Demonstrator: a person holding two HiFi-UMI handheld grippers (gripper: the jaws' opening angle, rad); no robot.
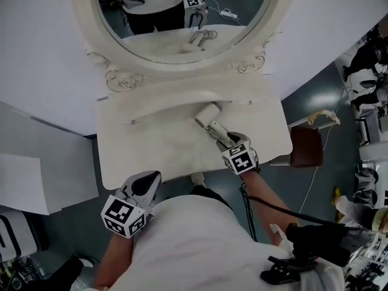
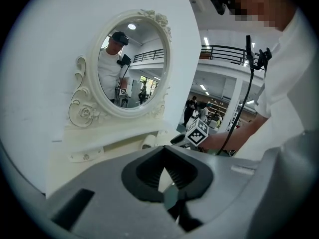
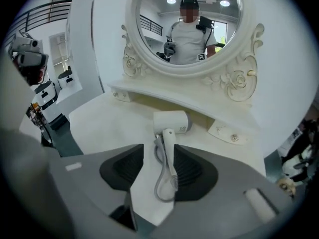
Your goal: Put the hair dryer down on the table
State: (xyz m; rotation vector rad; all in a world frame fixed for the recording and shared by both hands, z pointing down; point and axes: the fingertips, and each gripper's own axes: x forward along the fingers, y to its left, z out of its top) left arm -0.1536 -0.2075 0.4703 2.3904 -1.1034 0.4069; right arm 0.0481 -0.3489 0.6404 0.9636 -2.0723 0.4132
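All three views toward mirror (image 1: 182,17)

White dressing table (image 1: 142,153) w/ a curved front edge; the top is pale and matte. Along the back runs a raised ledge (image 1: 160,99), and above it rises 1 oval mirror (image 1: 173,62) in a scrolled white frame. On the top lies 1 white hair dryer (image 1: 208,116) — on its side, just in front of the ledge, right of centre, handle toward the front edge. Its grey cord (image 3: 156,182) lies on the top in 1 loop beside the handle — touching the surface.
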